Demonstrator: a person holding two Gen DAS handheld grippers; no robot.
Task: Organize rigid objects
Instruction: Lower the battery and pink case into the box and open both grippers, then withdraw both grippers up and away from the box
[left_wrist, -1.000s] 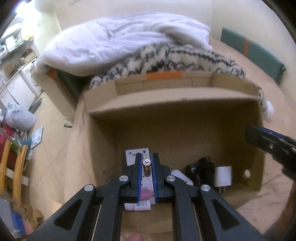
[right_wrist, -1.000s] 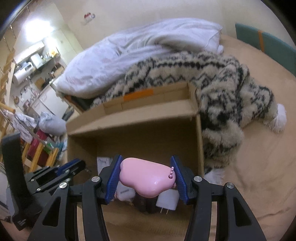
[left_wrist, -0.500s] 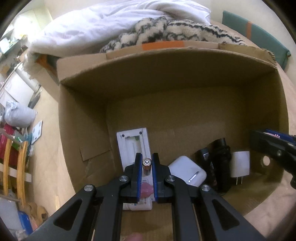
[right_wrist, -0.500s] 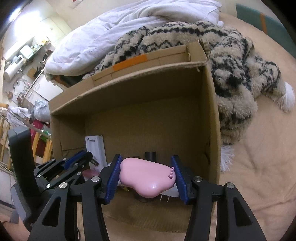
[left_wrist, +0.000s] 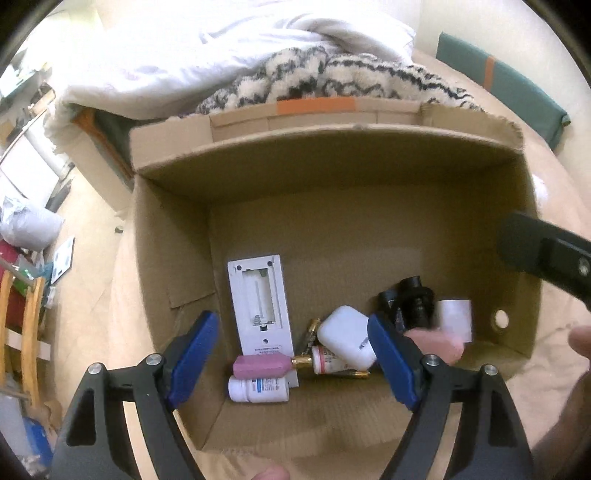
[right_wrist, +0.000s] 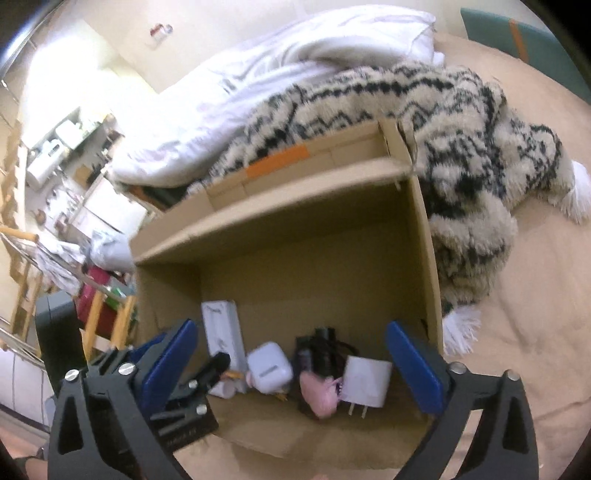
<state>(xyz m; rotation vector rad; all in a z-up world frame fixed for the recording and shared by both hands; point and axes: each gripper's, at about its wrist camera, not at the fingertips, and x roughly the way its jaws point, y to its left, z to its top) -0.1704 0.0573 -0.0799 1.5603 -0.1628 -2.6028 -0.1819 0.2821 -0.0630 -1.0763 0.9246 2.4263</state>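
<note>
Changed: both claws, clamped 0.5 s ago on a battery and a pink object, now gape wide and empty.
Left gripper (left_wrist: 291, 360): above box.
Right gripper (right_wrist: 291, 365): likewise.
Battery (left_wrist: 309, 334): beside white earbud case (left_wrist: 347, 338).
Pink object (right_wrist: 319, 397): against charger (right_wrist: 365, 382).
Cardboard box (left_wrist: 332, 229): holds all; 2 more items stowed.

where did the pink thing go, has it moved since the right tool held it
Yes. The pink thing has dropped into the cardboard box, beside the white charger.
</note>
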